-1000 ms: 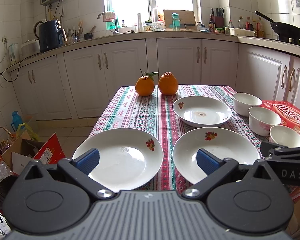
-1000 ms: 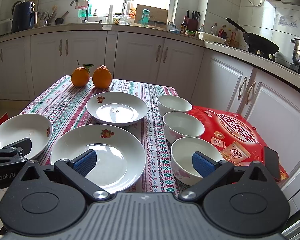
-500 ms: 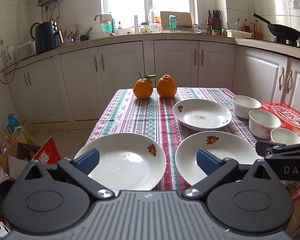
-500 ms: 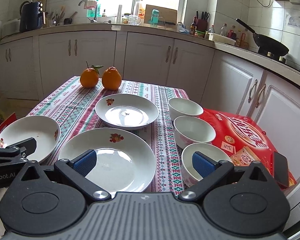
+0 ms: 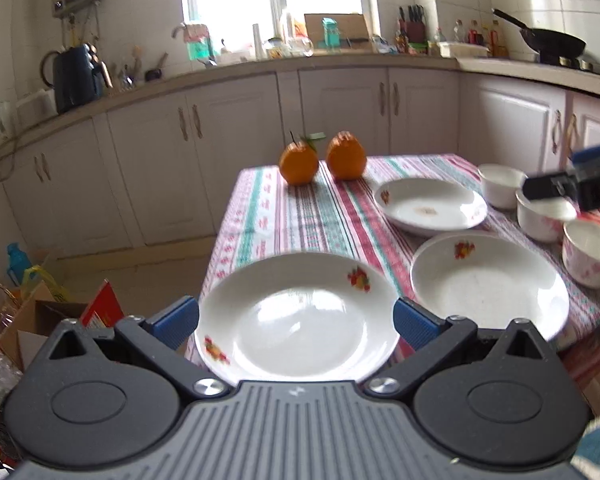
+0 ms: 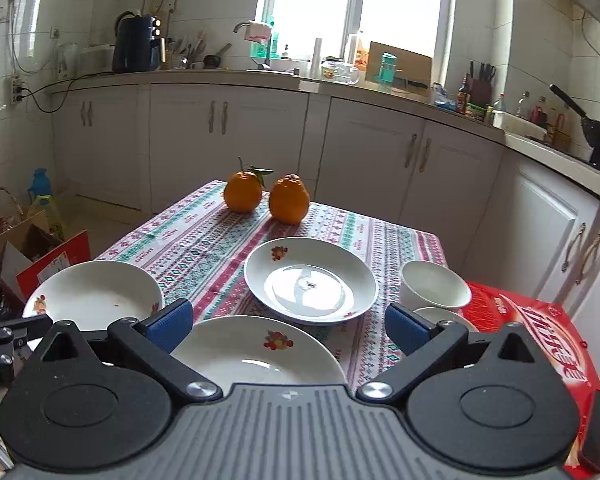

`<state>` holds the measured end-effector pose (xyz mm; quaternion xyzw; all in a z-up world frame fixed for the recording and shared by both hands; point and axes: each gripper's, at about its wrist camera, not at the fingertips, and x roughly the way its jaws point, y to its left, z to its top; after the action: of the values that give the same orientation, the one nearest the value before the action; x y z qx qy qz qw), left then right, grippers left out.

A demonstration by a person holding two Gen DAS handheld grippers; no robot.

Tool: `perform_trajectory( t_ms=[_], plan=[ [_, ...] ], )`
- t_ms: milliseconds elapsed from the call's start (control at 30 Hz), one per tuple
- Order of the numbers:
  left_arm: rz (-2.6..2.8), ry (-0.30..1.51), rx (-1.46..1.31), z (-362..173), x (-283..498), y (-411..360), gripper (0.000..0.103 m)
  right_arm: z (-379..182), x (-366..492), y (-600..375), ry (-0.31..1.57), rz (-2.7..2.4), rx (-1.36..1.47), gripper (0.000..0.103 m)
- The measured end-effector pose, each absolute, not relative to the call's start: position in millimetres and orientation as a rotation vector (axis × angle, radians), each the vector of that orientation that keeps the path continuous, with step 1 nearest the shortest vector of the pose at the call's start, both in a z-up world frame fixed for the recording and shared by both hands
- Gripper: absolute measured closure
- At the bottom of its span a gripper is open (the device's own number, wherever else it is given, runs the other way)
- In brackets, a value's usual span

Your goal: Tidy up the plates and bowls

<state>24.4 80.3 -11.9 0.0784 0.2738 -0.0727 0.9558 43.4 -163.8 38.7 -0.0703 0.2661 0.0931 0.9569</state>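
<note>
Table (image 6: 204, 240) had a woven striped cloth, red/green/white. Three round glossy white plates w/ fruit decals, all empty: one at near left edge (image 5: 296, 320), one at near edge centre (image 5: 488, 284), one mid-table (image 6: 310, 280). Three small white bowls (image 5: 588, 254) lined the right edge, empty as far as seen. Two bumpy oranges (image 6: 243, 192) at far edge. Left gripper (image 5: 296, 320) wide open, fingers either side of the left plate, gripping nothing. Right gripper (image 6: 288, 322) wide open over centre plate, holding nothing.
</note>
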Motion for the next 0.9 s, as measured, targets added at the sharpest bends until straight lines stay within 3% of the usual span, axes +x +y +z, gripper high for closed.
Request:
perform_trajectory(
  t_ms=[233, 900],
  plan=[
    [-0.193, 0.696, 0.152, -51.1, 23.3, 105.4, 0.001, 22.1, 64.2, -143.0, 0.596, 0.346, -0.114, 0.000],
    [-0.316, 0.755, 0.149, -80.8, 65.5, 119.3, 0.000, -7.6, 133.3, -108.3, 0.742, 0.458, -0.101, 0.000]
  ],
)
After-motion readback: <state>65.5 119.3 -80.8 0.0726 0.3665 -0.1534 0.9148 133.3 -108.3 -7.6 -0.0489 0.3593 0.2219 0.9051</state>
